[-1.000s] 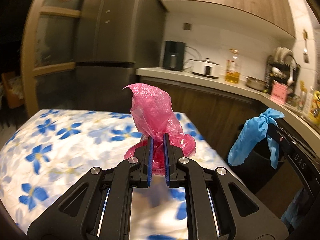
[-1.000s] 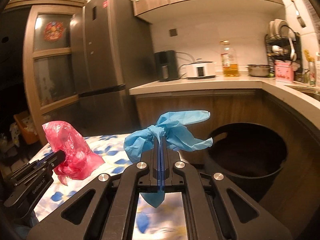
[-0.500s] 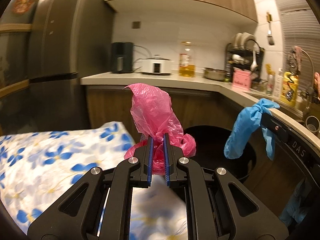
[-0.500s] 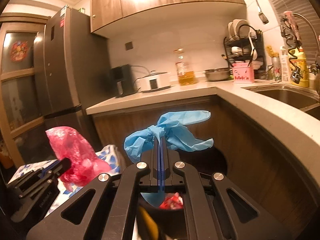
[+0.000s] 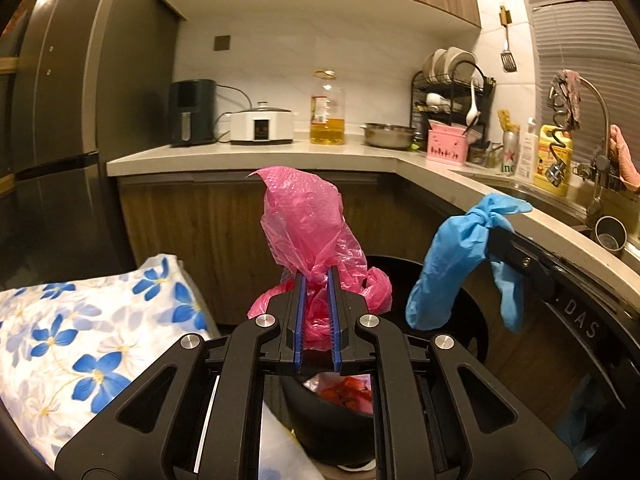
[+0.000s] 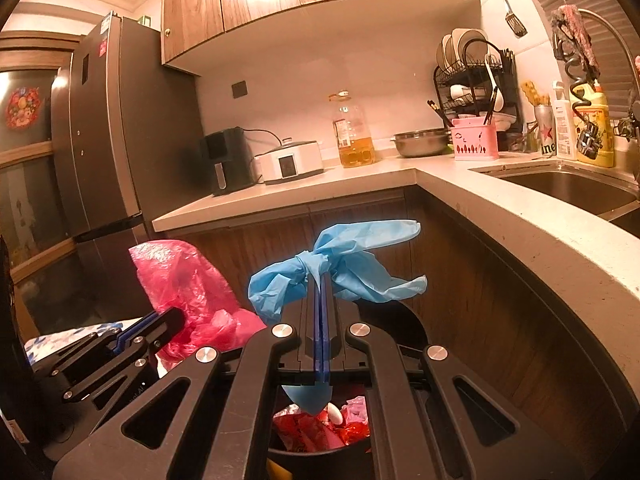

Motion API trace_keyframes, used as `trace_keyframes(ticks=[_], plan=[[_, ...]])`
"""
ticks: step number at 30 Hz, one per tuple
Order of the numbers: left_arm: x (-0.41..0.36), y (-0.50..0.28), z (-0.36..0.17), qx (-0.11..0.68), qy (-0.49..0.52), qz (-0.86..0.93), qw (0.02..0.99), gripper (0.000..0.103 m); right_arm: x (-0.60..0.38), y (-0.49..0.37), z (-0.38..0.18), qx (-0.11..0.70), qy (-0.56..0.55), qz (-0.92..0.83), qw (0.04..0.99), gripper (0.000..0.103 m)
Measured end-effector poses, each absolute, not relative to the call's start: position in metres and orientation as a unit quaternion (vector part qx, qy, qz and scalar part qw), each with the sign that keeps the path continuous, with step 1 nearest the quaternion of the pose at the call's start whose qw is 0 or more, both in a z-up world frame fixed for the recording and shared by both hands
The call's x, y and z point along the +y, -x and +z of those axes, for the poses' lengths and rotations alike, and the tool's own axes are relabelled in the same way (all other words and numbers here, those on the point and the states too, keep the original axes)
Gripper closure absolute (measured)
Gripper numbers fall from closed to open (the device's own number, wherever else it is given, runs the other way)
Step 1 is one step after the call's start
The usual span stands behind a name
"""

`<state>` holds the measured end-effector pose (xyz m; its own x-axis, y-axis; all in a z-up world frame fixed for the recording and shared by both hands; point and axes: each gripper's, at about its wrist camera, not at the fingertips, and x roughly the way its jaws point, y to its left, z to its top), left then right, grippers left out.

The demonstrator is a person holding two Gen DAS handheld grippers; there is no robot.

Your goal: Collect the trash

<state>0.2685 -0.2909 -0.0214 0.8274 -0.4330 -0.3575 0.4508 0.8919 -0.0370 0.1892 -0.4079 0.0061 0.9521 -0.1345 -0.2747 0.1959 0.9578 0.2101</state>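
Above the black bin (image 6: 404, 320), left gripper (image 5: 317, 280) clamps a pink bag (image 5: 304, 220), right gripper (image 6: 322, 280) a blue glove (image 6: 340, 264).

I take the oil bottle (image 5: 327, 109) on the counter (image 5: 248, 155) as my mark. Left of it sits a white cooker (image 5: 262, 126), and further left a black air fryer (image 5: 191, 112), then the fridge (image 5: 56, 120). Right of it lies a steel bowl (image 5: 389, 135), then a pink box (image 5: 447, 148) below the dish rack (image 5: 452, 92). Well below the bottle, to the left, spreads a flowered cloth (image 5: 80, 344).
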Motion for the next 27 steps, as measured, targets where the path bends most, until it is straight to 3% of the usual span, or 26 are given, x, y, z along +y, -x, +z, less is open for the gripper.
trace_keyframes(ticks=[2,4,6,8,13,15,17,24,27], plan=[[-0.294,-0.273,-0.026,0.186,-0.023,-0.236,0.953,0.092,-0.412,-0.194,0.002,0.135,-0.124,-0.081,0.98,0.1],[-0.295,-0.275,-0.029,0.19,-0.023,-0.238,0.952,0.089,-0.415,-0.197,0.0,0.14,-0.128,-0.08,0.979,0.092],[-0.297,-0.277,-0.034,0.195,-0.027,-0.236,0.952,0.082,-0.417,-0.198,-0.004,0.143,-0.132,-0.081,0.977,0.074],[-0.297,-0.279,-0.038,0.2,-0.031,-0.232,0.951,0.068,-0.418,-0.199,-0.005,0.145,-0.134,-0.082,0.977,0.072],[-0.293,-0.281,-0.043,0.208,-0.023,-0.228,0.951,0.05,-0.421,-0.198,-0.009,0.151,-0.142,-0.092,0.974,0.07],[-0.289,-0.28,-0.044,0.207,-0.02,-0.223,0.952,0.045,-0.422,-0.195,-0.01,0.15,-0.146,-0.096,0.973,0.053],[-0.283,-0.279,-0.044,0.208,-0.014,-0.215,0.954,0.037,-0.421,-0.191,-0.01,0.15,-0.145,-0.1,0.973,0.048],[-0.253,-0.26,-0.041,0.203,-0.025,-0.161,0.965,0.025,-0.405,-0.176,-0.005,0.152,-0.125,-0.113,0.974,0.017],[-0.234,-0.247,-0.038,0.202,-0.029,-0.137,0.969,0.021,-0.393,-0.169,-0.002,0.16,-0.108,-0.113,0.975,0.015]])
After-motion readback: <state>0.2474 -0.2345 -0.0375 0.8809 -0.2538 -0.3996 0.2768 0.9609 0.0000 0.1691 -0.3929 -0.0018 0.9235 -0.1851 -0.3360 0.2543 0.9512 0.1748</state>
